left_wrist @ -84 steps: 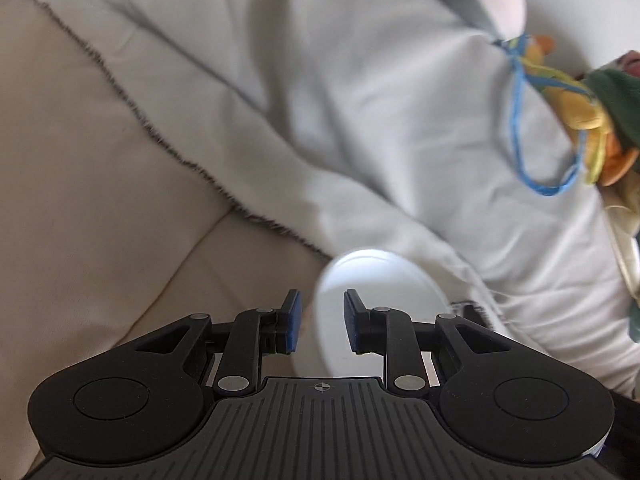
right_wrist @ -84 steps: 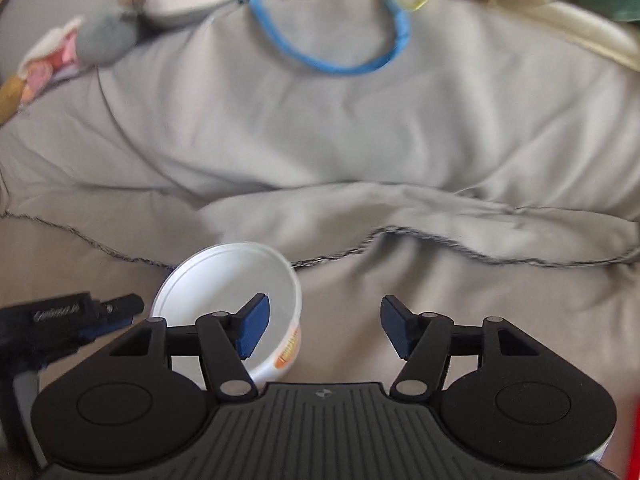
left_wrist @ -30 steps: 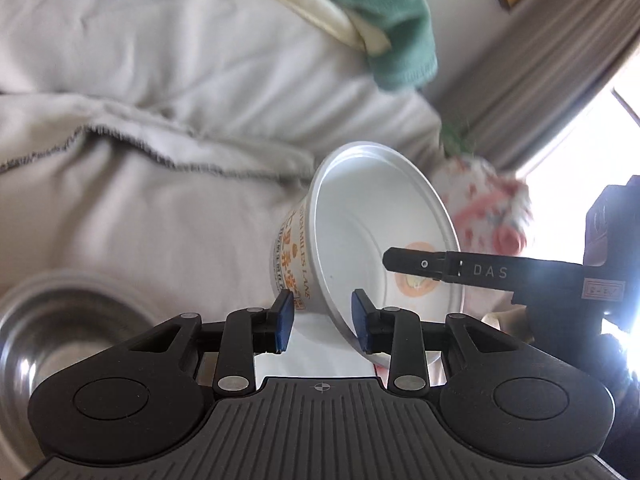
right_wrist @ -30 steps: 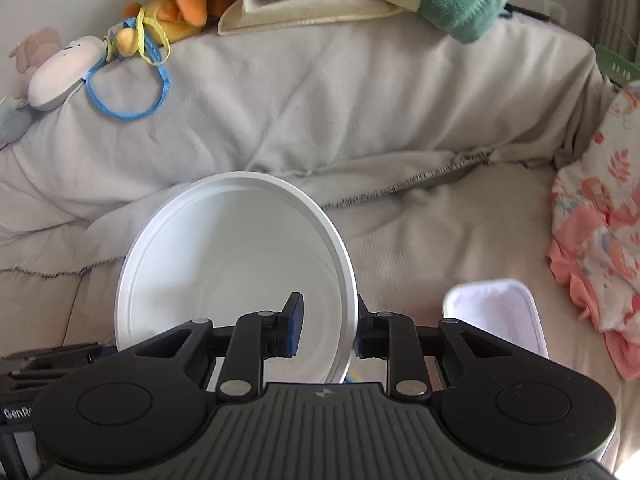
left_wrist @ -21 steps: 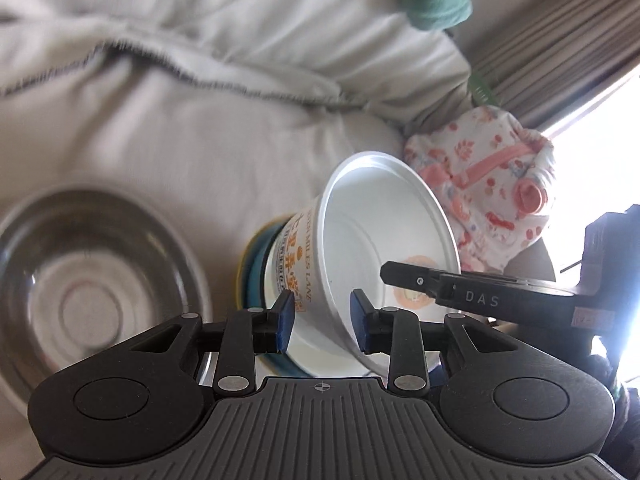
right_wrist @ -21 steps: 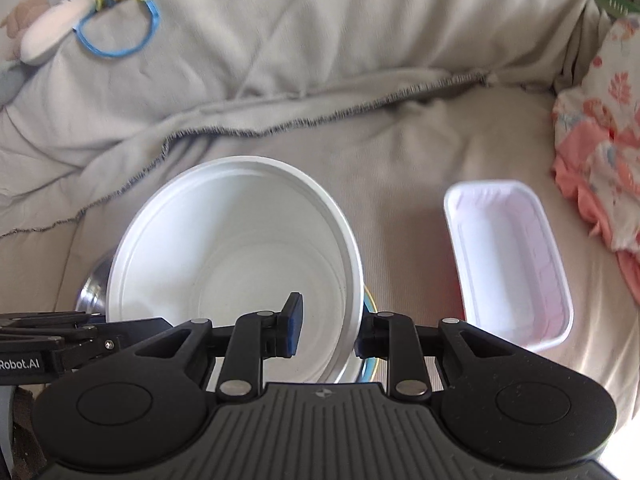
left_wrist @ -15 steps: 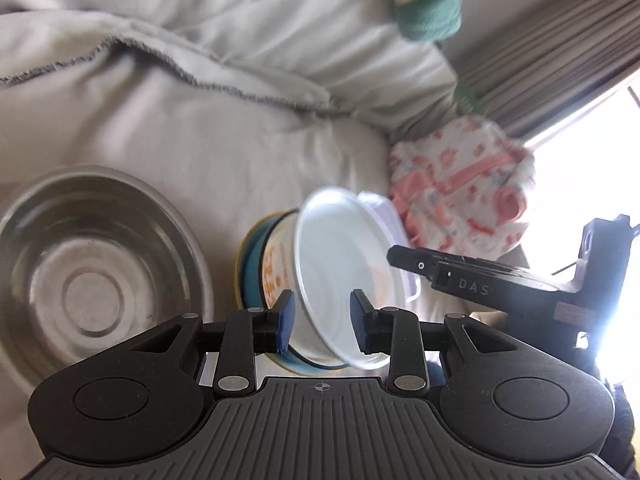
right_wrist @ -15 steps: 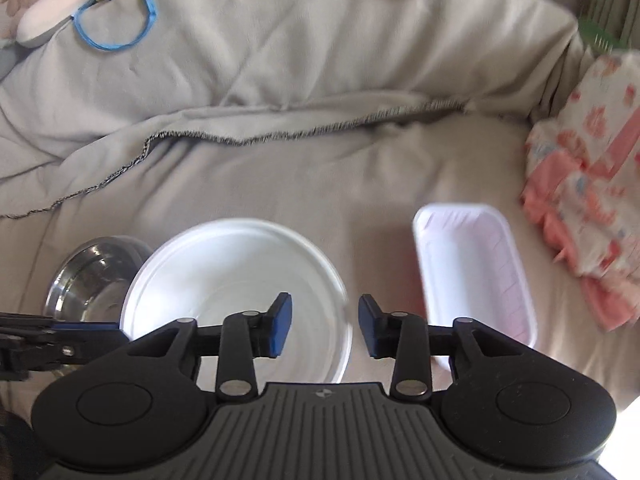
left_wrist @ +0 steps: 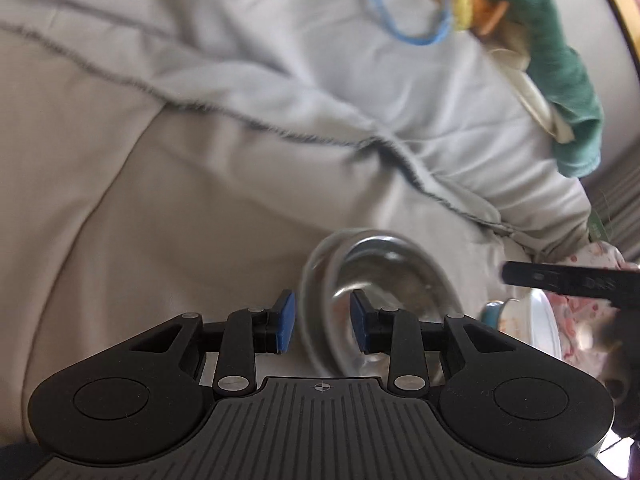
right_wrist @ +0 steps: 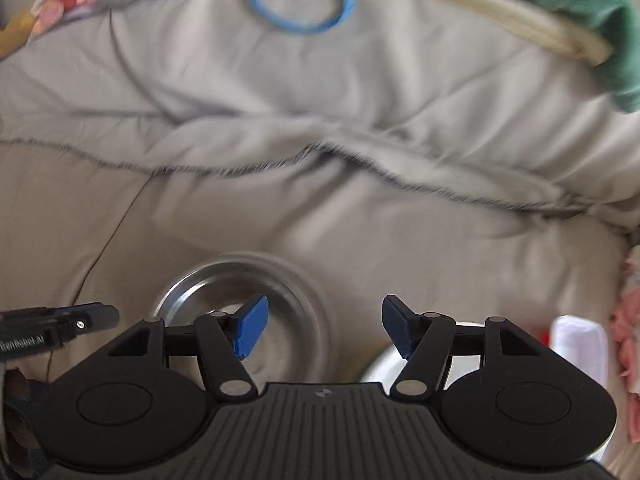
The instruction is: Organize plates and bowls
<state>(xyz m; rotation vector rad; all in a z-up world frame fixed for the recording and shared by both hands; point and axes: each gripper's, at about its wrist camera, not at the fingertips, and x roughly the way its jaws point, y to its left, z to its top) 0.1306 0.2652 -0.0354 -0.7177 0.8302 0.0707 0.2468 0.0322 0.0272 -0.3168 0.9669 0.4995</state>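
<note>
Motion blur smears the steel bowl [left_wrist: 384,280]; left gripper [left_wrist: 320,326] straddles its rim, pads apart; right gripper [right_wrist: 322,330] opening, empty.

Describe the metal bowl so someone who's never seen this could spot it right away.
Look at the beige bedding, below the frayed blanket edge. The metal bowl lies there, just left of a white cup. It is the only shiny silver thing there.
</note>
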